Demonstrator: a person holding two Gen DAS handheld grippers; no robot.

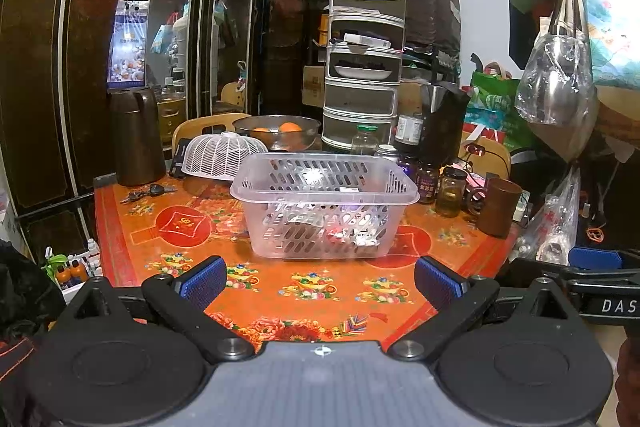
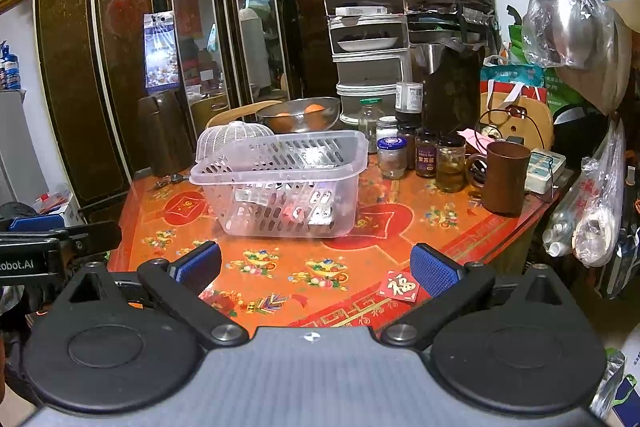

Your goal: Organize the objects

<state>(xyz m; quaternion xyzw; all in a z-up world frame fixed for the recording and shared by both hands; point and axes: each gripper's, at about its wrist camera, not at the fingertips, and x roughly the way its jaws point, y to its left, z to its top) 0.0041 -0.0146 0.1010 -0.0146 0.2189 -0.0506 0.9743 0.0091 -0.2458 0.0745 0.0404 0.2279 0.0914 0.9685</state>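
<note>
A clear plastic basket (image 1: 324, 211) with slotted walls stands mid-table on the orange flowered tablecloth (image 1: 312, 291); several small objects lie inside it. It also shows in the right wrist view (image 2: 280, 187). My left gripper (image 1: 320, 283) is open and empty, held near the table's front edge, short of the basket. My right gripper (image 2: 316, 267) is open and empty, also at the front edge, to the right of the left one. A small red envelope (image 2: 400, 286) lies on the cloth by the right gripper's right finger.
Several jars (image 2: 424, 159) and a brown mug (image 2: 504, 177) stand right of the basket. A white mesh food cover (image 1: 224, 155), a bowl of oranges (image 1: 278, 133), a brown jug (image 1: 136, 137) and keys (image 1: 146, 193) sit behind and left. A tiered rack (image 1: 364, 67) stands at the back.
</note>
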